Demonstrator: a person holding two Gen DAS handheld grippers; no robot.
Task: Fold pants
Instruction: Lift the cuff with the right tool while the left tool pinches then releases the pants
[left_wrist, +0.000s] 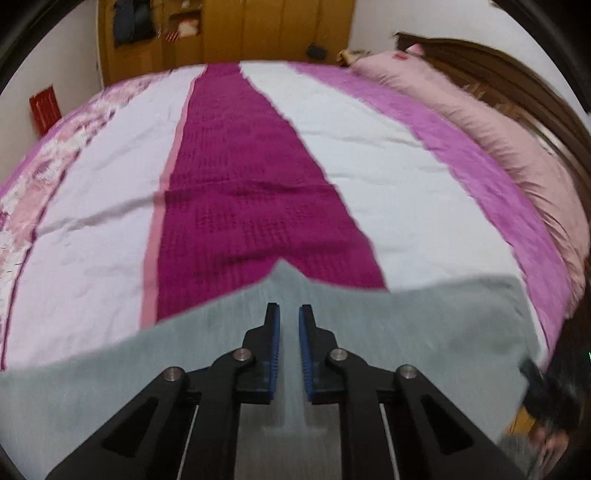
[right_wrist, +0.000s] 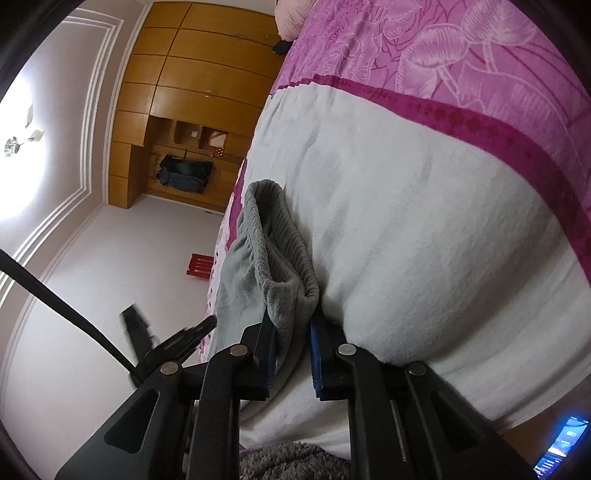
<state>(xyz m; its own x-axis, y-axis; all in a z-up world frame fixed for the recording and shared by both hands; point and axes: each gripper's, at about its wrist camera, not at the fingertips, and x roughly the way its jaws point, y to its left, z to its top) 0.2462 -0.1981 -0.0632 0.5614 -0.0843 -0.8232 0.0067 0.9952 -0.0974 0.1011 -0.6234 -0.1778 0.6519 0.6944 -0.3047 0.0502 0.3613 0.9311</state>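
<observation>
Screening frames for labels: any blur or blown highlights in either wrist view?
Left wrist: motion blur smears the bedspread and grey pants; the left gripper stays sharp. Right wrist: mostly sharp, but the ceiling lamp blows out.

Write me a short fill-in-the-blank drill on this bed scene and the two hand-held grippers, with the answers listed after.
1. The pants on the bed are ___ in colour.
2. The right hand-held gripper is shut on the ribbed ___ of the pants.
3. In the left wrist view, the wide stripe down the middle of the bedspread is dark ___.
4. The pads of the left hand-held gripper are ___.

Answers: grey; waistband; magenta; blue
</observation>
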